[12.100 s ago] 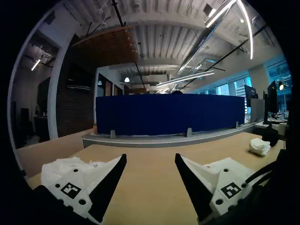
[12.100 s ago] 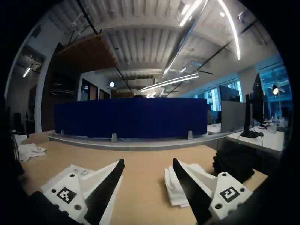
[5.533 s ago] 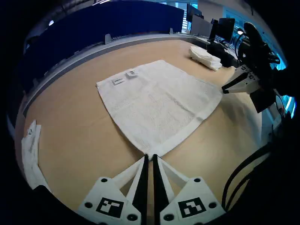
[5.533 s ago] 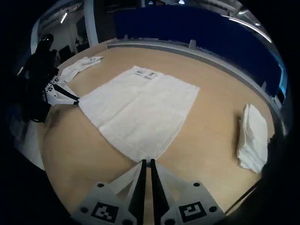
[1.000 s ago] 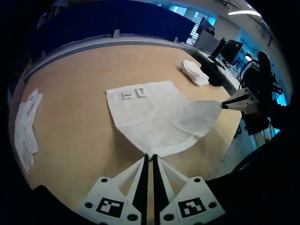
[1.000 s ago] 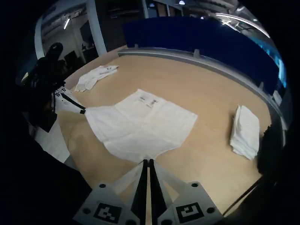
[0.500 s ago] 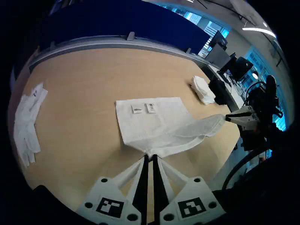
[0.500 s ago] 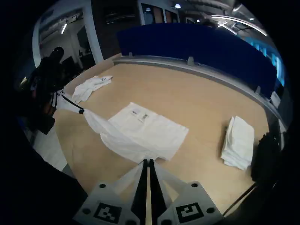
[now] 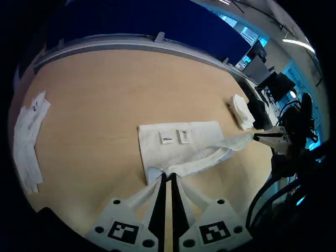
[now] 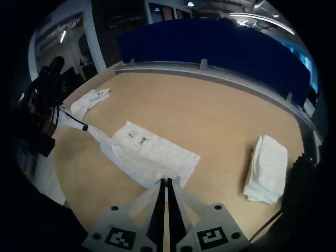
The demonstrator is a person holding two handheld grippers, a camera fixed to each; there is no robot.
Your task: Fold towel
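- White towel (image 9: 201,136) lies partly on the pale wooden desk (image 9: 105,96); its far part is flat, with two small labels (image 9: 166,137) facing up (too small to read).
- Its near edge is raised off the desk and runs as a sagging band between the two grippers, hanging over the flat part.
- Left gripper (image 9: 166,176): the jaws are closed on one near corner of the towel, with the cloth bunched right at the tips.
- Right gripper (image 10: 164,181): seen in the right gripper view, its jaws are likewise pressed together on the other near corner.
- The left gripper view also catches the right gripper farther off at the desk's right edge, with the lifted band ending at its tips.
- A stack of folded white towels (image 9: 241,111) sits on the desk toward the right, well apart from the towel.
- A crumpled white cloth (image 9: 27,143) lies near the desk's left edge, also well apart.
- A blue partition (image 9: 147,21) runs along the far side of the desk, and dark monitors (image 9: 273,80) stand beyond its right end.
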